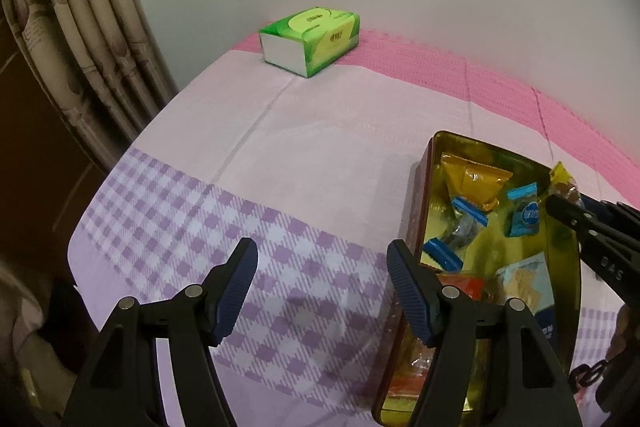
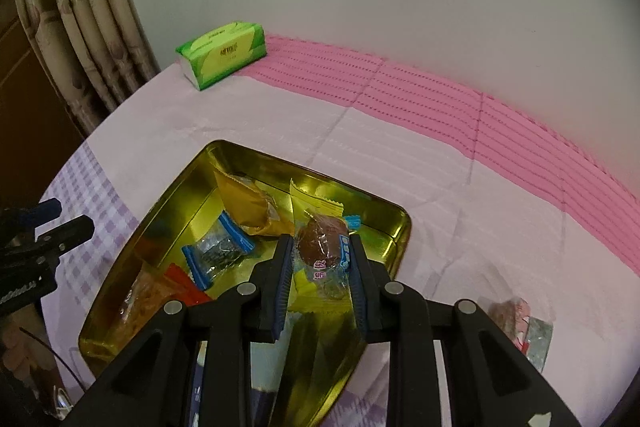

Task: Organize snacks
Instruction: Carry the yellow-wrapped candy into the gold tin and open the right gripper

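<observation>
The right tongs (image 2: 318, 263) are clamped on a snack (image 2: 320, 239) — held over the tin (image 2: 224, 151) on the table (image 2: 420, 163). The left tongs (image 1: 322, 263) stand apart, empty, beside the tin.

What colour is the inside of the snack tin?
Shiny gold; the snack tin interior shows best in the right wrist view.
</observation>
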Demonstrator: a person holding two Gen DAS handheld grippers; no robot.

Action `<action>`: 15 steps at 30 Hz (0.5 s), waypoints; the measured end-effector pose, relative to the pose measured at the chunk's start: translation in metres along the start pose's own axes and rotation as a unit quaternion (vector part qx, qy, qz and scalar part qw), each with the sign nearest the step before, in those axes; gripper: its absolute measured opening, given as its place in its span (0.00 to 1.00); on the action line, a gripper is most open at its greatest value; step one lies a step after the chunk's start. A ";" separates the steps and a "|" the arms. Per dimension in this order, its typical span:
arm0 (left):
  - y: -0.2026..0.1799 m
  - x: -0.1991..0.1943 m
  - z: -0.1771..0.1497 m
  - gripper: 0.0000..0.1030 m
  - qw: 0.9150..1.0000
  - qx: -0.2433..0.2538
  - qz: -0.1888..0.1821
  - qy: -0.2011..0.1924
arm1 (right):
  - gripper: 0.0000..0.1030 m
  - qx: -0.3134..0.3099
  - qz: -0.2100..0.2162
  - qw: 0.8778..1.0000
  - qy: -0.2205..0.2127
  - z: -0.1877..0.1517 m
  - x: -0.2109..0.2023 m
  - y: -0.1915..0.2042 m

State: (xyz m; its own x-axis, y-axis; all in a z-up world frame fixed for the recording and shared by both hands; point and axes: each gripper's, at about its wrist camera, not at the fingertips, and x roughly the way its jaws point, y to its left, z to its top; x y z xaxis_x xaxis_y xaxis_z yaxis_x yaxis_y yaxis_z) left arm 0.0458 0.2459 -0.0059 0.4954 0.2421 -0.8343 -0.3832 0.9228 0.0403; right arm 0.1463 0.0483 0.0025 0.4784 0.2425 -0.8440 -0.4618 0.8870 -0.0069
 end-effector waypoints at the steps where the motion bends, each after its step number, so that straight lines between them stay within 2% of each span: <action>1: 0.000 0.001 0.000 0.66 1.000 -0.001 -0.003 0.002 | 0.24 0.001 0.000 1.000 0.003 0.000 0.003 0.001; 15: -0.005 0.004 -0.001 0.67 1.000 0.007 -0.008 0.008 | 0.26 0.003 -0.005 0.999 0.032 -0.002 0.028 -0.003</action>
State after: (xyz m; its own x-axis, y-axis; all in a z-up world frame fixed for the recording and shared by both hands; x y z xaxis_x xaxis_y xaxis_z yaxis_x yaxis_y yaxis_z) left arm 0.0488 0.2418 -0.0099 0.4893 0.2231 -0.8431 -0.3649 0.9304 0.0344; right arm 0.1598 0.0515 -0.0223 0.4350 0.2080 -0.8761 -0.4523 0.8918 -0.0129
